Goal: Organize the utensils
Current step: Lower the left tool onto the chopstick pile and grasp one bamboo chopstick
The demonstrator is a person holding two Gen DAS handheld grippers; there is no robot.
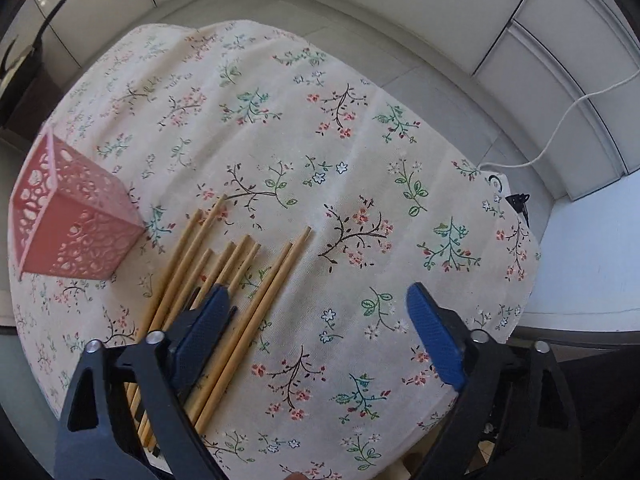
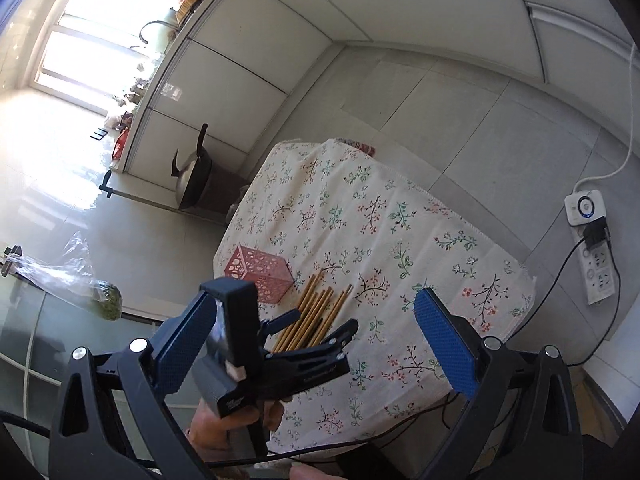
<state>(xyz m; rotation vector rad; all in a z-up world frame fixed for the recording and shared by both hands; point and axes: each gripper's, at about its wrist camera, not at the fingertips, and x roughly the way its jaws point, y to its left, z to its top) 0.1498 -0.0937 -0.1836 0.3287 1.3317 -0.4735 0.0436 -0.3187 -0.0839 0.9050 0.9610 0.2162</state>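
Several wooden chopsticks lie side by side on the floral tablecloth, left of centre. A pink perforated holder stands upright just left of their tips. My left gripper is open and empty, low over the cloth, its left finger above the chopsticks. In the right wrist view the chopsticks, the pink holder and the left gripper over them show below. My right gripper is open and empty, held high above the table's near left corner.
The small table stands on a tiled floor beside white cabinets. A power strip with cords lies on the floor at the right. A pan sits on a dark stand at the left. A plastic bag lies on a glass surface.
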